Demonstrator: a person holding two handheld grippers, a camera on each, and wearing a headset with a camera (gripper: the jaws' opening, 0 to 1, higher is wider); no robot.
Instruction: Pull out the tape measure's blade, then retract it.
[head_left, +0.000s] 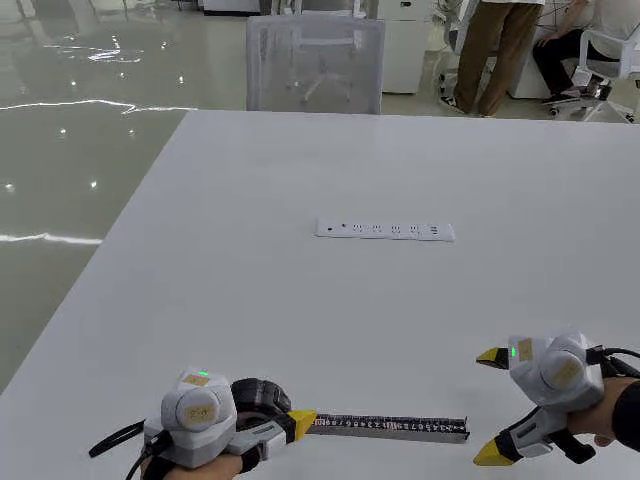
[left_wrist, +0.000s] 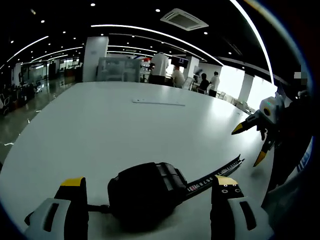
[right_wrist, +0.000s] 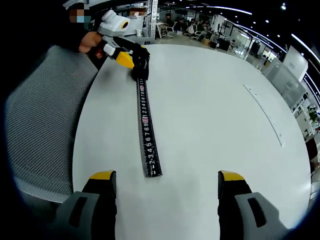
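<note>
We see the left gripper (head_left: 278, 412) at the near edge of the white table (head_left: 300, 300), low on the left of the head view. Its jaws are spread wide on either side of the black tape measure (head_left: 262, 398). In the left gripper view the left gripper (left_wrist: 150, 182) has the tape measure (left_wrist: 147, 192) lying between its yellow-tipped jaws, with a strip of table showing on each side of the case, so we read the jaws as parted around it and not pressed on it.

The right gripper (head_left: 491, 404) is held at the right, well apart from the left one, with its jaws spread and nothing between them.

The blade (head_left: 390, 427) is out of the case and lies flat on the table, running from the left gripper toward the right one. In the right gripper view the blade (right_wrist: 148, 130) shows its printed numbers. Its free end stops just ahead of the right gripper (right_wrist: 166, 176), nearer the left-hand jaw and touching neither.

Farther across the table lies a white power strip (head_left: 385, 230), and a mesh chair (head_left: 315, 62) stands at the far edge.
</note>
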